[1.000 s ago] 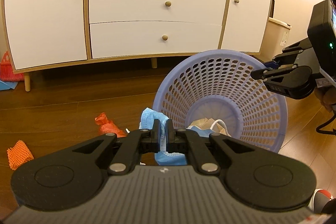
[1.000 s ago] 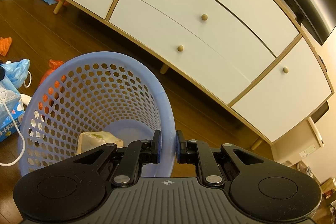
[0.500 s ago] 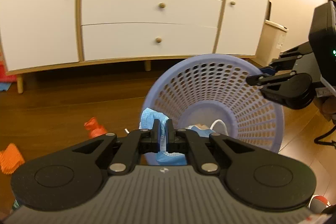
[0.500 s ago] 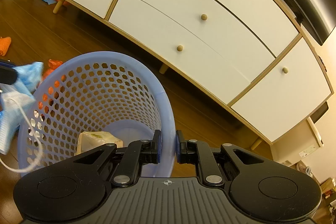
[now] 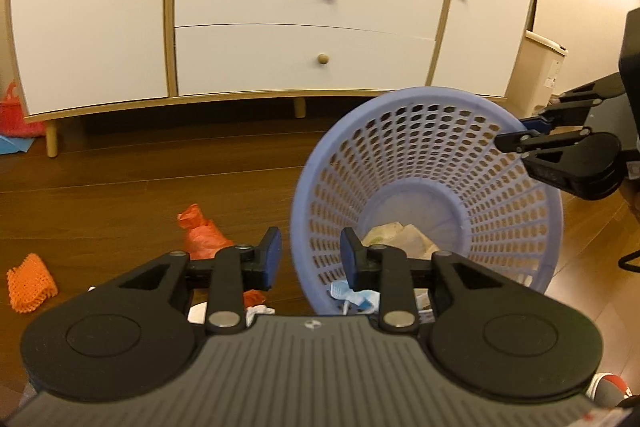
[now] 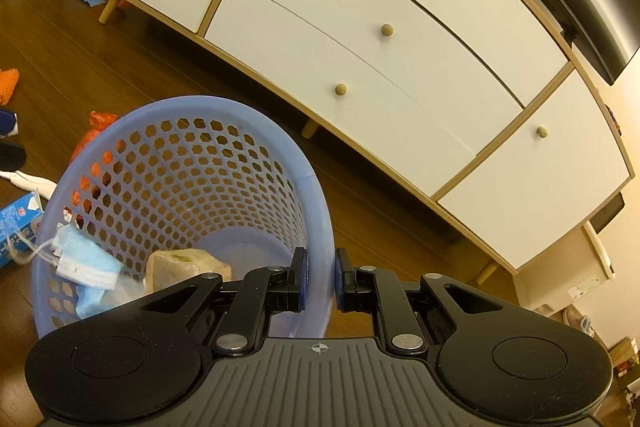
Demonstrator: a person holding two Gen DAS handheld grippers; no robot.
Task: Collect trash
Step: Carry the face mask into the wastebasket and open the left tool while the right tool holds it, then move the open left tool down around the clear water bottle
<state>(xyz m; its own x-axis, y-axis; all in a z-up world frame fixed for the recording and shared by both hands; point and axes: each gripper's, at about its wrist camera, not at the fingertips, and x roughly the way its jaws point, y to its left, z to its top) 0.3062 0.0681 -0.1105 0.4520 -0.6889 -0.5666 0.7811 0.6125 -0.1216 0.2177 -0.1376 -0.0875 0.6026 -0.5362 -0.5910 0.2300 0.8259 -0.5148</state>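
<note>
Flanking sideboard [image 5: 248,7], littered wood floor [image 5: 100,195]

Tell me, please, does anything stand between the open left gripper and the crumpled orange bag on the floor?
Nothing visible does. The left gripper is open, and the orange bag lies on bare wooden floor just ahead of its left finger. The basket, clamped by the right gripper, sits off to the side.

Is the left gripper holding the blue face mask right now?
No: the left gripper is open with nothing between its fingers, and the blue face mask lies inside the purple basket.
</note>
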